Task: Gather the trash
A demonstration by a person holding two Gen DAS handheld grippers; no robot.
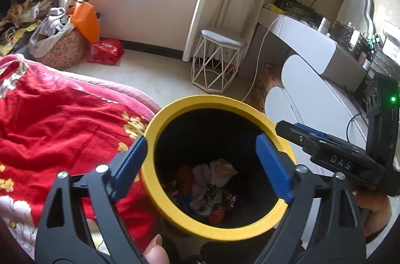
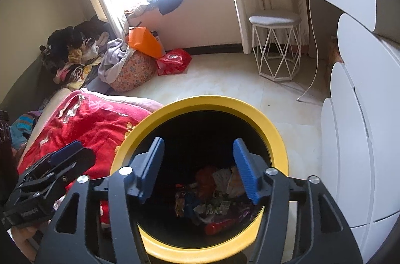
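A yellow-rimmed black trash bin (image 1: 175,106) stands on the floor between the bed and the white cabinet; it also shows in the right wrist view (image 2: 272,129). Crumpled wrappers and other trash (image 1: 212,189) lie at its bottom, also seen in the right wrist view (image 2: 220,199). My left gripper (image 1: 200,164) is open and empty above the bin's mouth. My right gripper (image 2: 200,169) is open and empty above the bin too. The right gripper shows in the left wrist view (image 1: 300,131) at the bin's right rim. The left gripper shows in the right wrist view (image 2: 65,154) to the left.
A bed with a red floral blanket (image 1: 55,119) lies left of the bin. A white cabinet (image 2: 362,139) stands right. A white wire stool (image 2: 275,49), a red bag (image 2: 175,61), an orange bag (image 2: 145,41) and a clothes pile (image 2: 82,56) stand farther back by the window.
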